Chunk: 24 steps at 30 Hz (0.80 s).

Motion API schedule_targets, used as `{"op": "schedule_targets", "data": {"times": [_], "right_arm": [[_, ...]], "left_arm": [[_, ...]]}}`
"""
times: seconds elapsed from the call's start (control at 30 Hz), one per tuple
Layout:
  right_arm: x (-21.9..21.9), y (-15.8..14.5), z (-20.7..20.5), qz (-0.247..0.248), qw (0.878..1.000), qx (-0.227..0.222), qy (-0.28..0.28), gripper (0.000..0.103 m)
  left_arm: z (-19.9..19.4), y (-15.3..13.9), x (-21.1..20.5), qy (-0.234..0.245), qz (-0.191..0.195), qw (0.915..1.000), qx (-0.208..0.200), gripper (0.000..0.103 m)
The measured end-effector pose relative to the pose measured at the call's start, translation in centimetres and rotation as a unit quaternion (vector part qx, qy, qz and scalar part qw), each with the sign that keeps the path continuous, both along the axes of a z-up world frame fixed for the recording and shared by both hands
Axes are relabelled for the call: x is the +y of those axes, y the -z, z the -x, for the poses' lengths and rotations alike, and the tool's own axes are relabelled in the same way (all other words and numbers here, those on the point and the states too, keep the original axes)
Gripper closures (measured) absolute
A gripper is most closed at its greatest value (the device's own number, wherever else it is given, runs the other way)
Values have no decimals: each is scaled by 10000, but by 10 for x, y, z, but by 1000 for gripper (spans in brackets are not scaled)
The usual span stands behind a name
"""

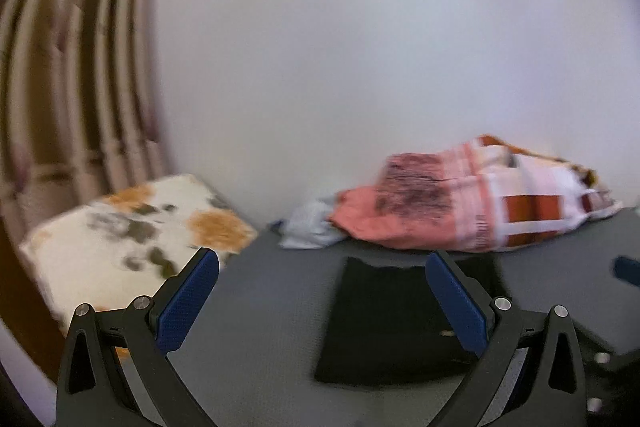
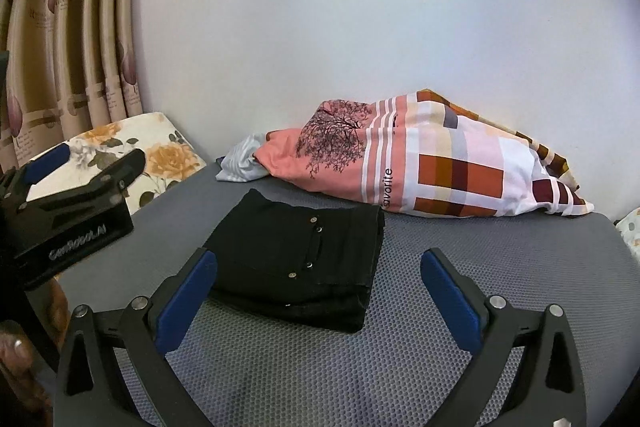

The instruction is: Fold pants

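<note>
Black pants [image 2: 298, 259] lie folded into a compact stack on the grey mat [image 2: 500, 255], with metal rivets showing on top. In the left wrist view the pants [image 1: 384, 323] lie ahead and to the right, blurred. My left gripper [image 1: 322, 259] is open and empty above the mat, left of the pants. It also shows at the left of the right wrist view [image 2: 86, 157]. My right gripper [image 2: 318, 259] is open and empty, just in front of the folded stack, apart from it.
A pink and checked pillow [image 2: 420, 163] lies against the white wall behind the pants, with a pale cloth [image 2: 240, 163] at its left end. A floral cushion [image 2: 160, 155] sits at the left. Beige curtains [image 2: 72, 39] hang at the far left.
</note>
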State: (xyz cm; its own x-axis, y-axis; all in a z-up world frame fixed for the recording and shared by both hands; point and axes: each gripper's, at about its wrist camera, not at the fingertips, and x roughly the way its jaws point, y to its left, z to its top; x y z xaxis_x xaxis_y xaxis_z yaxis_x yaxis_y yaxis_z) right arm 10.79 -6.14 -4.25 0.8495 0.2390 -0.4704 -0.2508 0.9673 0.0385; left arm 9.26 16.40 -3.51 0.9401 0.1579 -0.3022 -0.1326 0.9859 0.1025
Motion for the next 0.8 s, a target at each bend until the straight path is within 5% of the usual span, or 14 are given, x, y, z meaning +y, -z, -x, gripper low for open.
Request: {"op": "schedule_targets", "data": {"times": [0.2, 0.47, 0.8], "right_arm": [[-9, 0, 4, -4, 9999, 20, 148, 1], [-15, 5, 1, -52, 9996, 172, 215, 1], [-15, 5, 4, -6, 9996, 162, 213, 1]], "left_arm": [[3, -5, 4, 163, 374, 9991, -73, 0], [7, 0, -23, 150, -552, 9983, 88, 0], [11, -3, -26, 423, -241, 9985, 262, 0]]}}
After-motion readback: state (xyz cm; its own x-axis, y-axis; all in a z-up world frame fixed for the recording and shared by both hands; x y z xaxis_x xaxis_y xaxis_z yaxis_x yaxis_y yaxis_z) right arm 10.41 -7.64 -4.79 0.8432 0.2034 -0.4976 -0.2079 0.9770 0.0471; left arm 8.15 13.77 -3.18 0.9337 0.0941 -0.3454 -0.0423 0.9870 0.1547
